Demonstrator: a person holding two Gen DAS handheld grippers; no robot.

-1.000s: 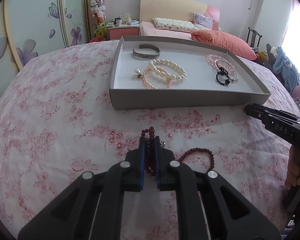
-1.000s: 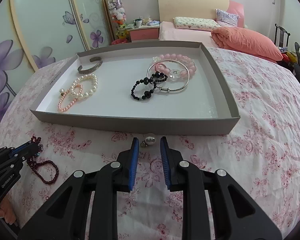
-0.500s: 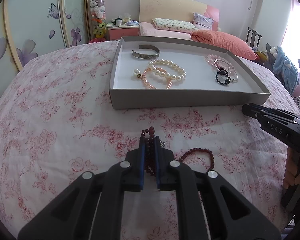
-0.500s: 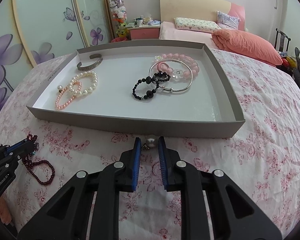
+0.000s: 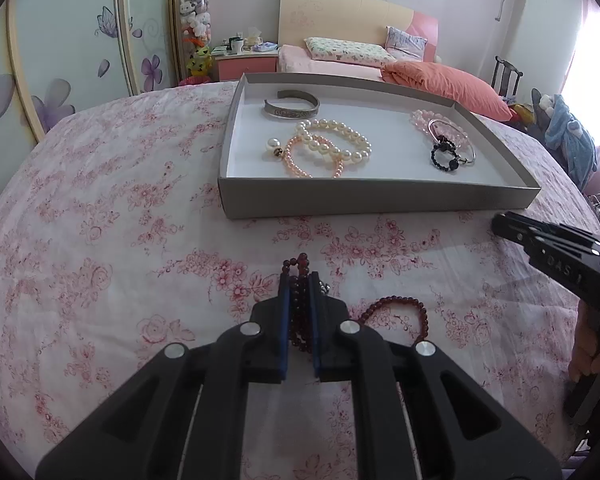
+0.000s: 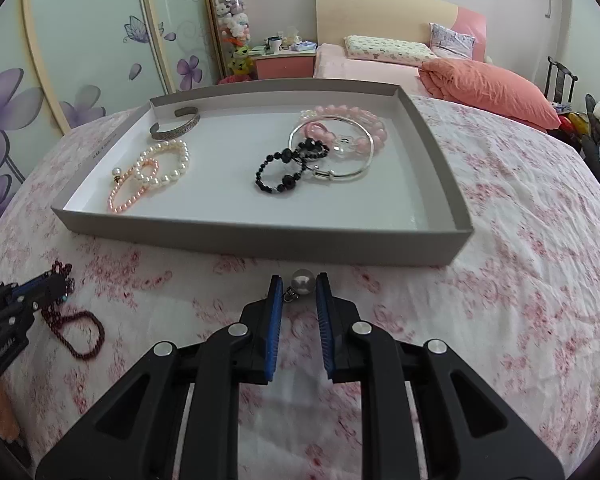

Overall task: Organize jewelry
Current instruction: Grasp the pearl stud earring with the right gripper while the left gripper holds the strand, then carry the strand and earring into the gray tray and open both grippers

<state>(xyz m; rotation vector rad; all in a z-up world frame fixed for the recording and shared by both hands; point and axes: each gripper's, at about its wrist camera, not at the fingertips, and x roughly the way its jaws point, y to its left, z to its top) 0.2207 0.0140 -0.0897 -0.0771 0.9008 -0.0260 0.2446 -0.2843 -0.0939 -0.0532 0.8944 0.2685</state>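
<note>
On the pink floral bedspread, my left gripper [image 5: 299, 280] is shut on a dark red bead bracelet [image 5: 396, 301], whose loose loop lies to the right of the fingers. In the right wrist view my right gripper [image 6: 299, 280] is shut on a pearl earring [image 6: 304, 281], close to the near wall of the grey tray [image 6: 260, 240]. The left gripper [image 6: 56, 286] shows at the left edge with the red bracelet [image 6: 80, 354] trailing from it. The right gripper [image 5: 500, 224] shows at the right edge of the left wrist view.
The tray [image 5: 380, 202] holds a silver cuff [image 5: 292, 105], white pearls [image 5: 336, 140], a second pearl earring [image 5: 273, 145], a black bead bracelet [image 6: 278, 174], a silver bangle [image 6: 340, 174] and pink beads [image 6: 352, 114]. An orange pillow [image 6: 488, 88] lies behind.
The right gripper's jaws have narrowed onto the pearl earring. The left gripper and the red bracelet have not moved.
</note>
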